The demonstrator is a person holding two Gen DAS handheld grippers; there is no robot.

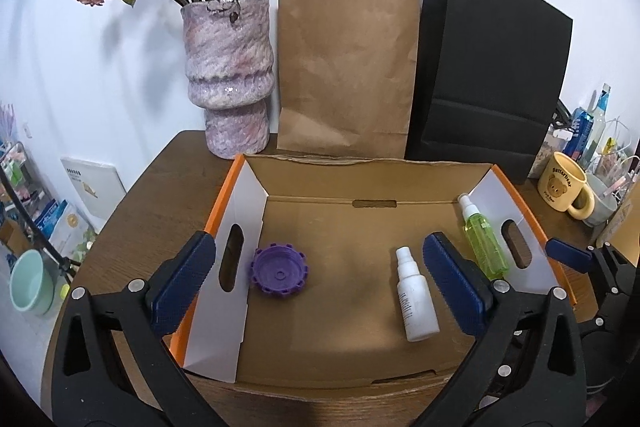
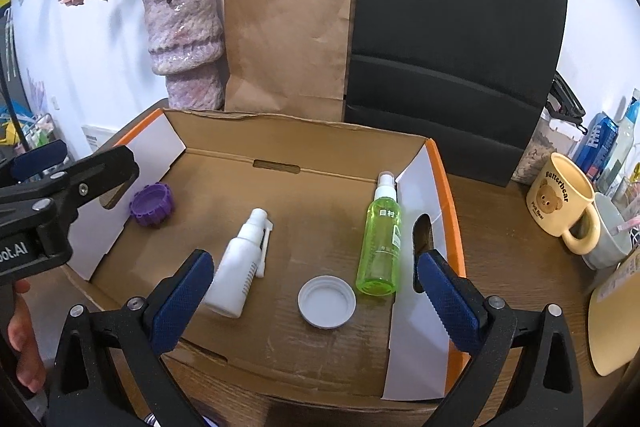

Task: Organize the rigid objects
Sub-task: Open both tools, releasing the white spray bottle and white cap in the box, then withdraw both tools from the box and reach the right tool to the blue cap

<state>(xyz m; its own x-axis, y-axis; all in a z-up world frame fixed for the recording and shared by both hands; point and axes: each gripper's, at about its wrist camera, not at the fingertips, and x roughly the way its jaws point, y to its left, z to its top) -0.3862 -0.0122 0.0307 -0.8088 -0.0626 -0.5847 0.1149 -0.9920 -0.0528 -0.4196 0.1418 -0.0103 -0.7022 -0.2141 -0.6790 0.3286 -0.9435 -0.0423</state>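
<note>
A wooden table [image 1: 160,179] fills the lower half of both views. On it sits an open cardboard box [image 2: 312,155] with orange-edged white side flaps. Behind the box, across the top of the frame, stand a black paper bag [image 2: 452,39], a brown paper bag [image 2: 288,35] and a purple vase [image 2: 184,39] of dried roses. At right centre is a yellow bear mug [image 2: 560,199].

Inside the box, the green spray bottle [image 2: 380,239] lies along the right flap, the white spray bottle [image 2: 240,267] lies left of centre, a white lid [image 2: 327,301] rests between them near the front, and a purple cap [image 2: 152,205] sits at far left.

The left gripper [image 1: 316,283] and right gripper [image 2: 316,303] both hang wide open, holding nothing.
</note>
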